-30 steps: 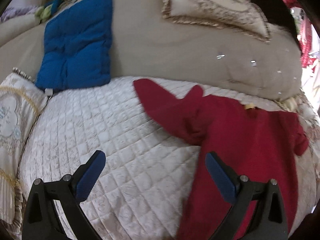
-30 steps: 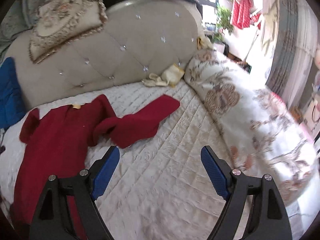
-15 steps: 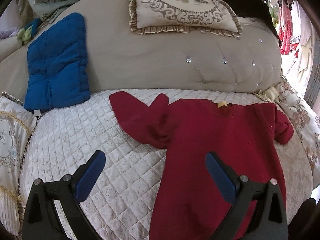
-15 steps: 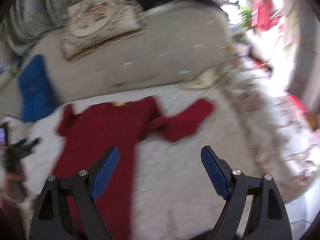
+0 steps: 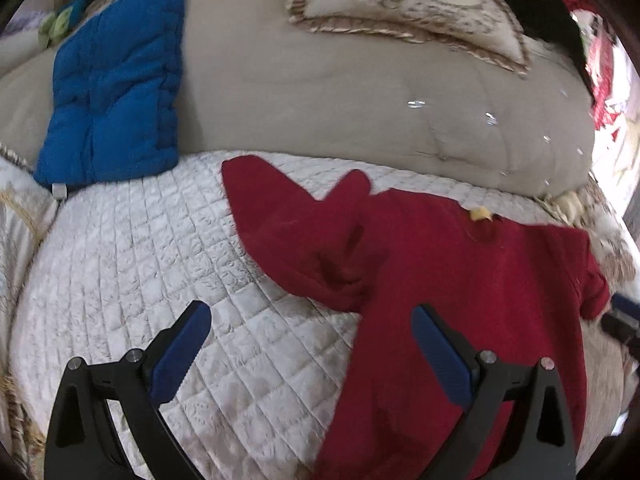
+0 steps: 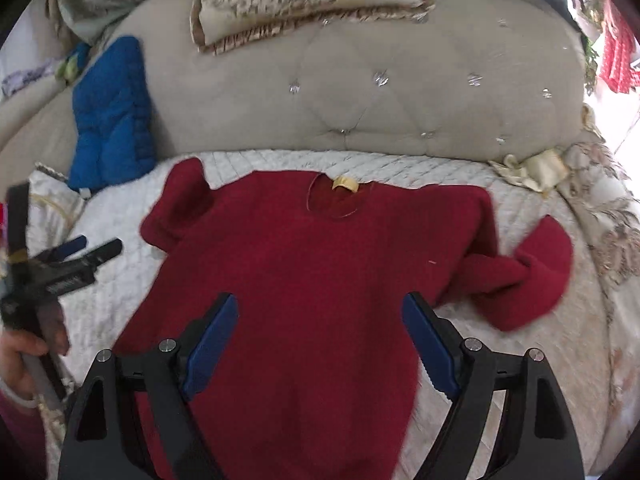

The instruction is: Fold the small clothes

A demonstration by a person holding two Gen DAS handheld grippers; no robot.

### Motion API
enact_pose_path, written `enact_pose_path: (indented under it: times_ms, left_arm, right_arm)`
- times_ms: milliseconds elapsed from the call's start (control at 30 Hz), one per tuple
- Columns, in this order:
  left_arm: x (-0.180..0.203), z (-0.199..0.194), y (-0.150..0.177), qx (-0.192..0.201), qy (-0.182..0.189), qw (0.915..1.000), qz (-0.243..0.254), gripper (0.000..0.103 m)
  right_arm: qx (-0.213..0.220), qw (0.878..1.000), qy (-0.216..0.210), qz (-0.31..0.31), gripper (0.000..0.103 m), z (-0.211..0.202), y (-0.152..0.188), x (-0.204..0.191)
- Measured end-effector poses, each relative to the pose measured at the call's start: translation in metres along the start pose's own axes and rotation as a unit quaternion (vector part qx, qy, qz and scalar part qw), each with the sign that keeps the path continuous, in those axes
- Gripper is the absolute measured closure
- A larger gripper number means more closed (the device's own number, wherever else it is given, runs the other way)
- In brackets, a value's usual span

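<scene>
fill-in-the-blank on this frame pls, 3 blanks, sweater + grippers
1. The sweater lying on the quilted bed cover is ____ in colour.
2. The right gripper has its jaws ____, holding nothing.
3. The cushion leaning on the headboard is ____.

Missing words: red; open; blue

My left gripper [image 5: 308, 344]: black triangular frame with cutouts, blue ribbed pads [image 5: 182, 350], two silver screw heads per finger. My right gripper [image 6: 320, 340]: same build, black arms, blue pads [image 6: 212, 340], silver screws. Right cam also catches the left unit side-on: black body, white lettering I can't read, yellow band, my hand [image 6: 22, 350] with a pink sleeve cuff [image 6: 18, 404].
</scene>
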State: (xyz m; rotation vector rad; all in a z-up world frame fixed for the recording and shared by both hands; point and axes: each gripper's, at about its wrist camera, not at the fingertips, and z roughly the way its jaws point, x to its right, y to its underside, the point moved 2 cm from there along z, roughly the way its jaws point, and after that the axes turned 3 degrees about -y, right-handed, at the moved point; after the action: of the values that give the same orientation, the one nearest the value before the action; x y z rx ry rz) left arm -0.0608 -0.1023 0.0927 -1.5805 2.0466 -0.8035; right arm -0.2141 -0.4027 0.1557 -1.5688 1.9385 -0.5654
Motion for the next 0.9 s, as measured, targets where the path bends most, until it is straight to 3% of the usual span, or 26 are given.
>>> enact_pose_path:
  times_ms: [367, 900]
  left_arm:
    - [-0.032, 0.037, -0.016, -0.010, -0.027, 0.9992, -0.029, 0.001]
    - [-0.064, 0.080, -0.044, -0.020, -0.046, 0.9973, -0.054, 0.001]
  right_arm:
    - [-0.025, 0.999, 0.025, -0.024, 0.036, 0.089, 0.002, -0.028]
    - [-0.027, 0.999, 0.037, -0.019, 0.036, 0.121, 0.008, -0.030]
